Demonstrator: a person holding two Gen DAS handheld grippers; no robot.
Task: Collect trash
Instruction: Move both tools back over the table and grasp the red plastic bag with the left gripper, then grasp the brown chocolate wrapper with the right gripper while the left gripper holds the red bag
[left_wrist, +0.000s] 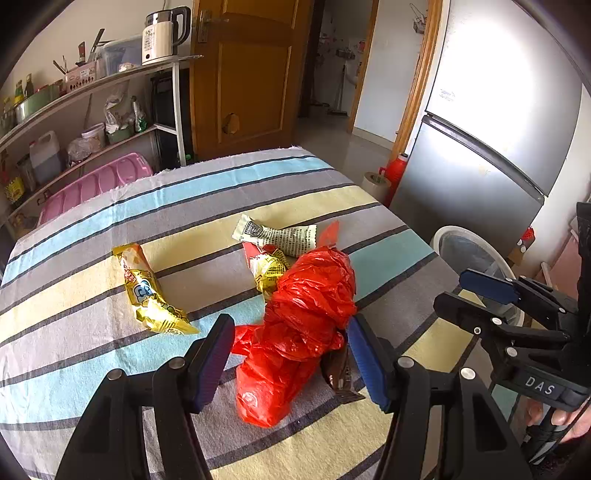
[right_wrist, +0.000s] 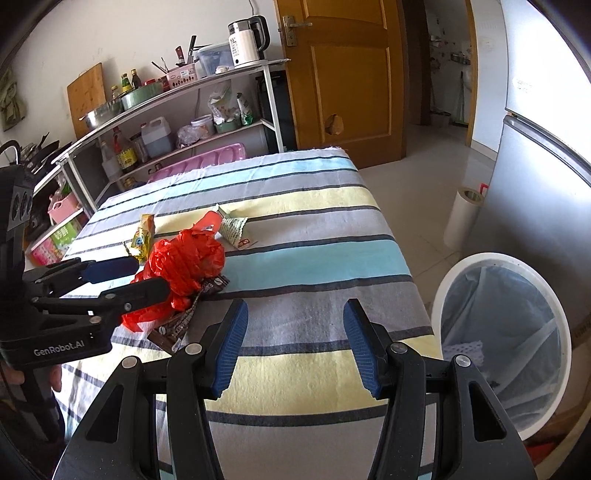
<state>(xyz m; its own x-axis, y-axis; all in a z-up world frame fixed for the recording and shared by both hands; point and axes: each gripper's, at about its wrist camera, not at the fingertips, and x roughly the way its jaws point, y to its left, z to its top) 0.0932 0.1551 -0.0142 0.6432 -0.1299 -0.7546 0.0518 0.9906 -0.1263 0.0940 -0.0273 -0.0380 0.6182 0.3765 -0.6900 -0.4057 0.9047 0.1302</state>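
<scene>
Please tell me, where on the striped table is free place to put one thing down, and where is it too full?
Free: the cloth's far end beyond the white printed wrapper, and the side toward the white bin, under the open right tongs. Crowded: around the red plastic bag, with the yellow wrapper, brown wrapper and left tongs.

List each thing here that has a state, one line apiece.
Left gripper: open, straddling the red bag.
Right gripper: open, empty.
Red bag: crumpled, lying on the table.
Brown wrapper: flat, partly under the bag.
Yellow wrapper: crumpled, lying apart.
White wrapper: torn open.
Bin: lined, nearly empty.
Door: open.
</scene>
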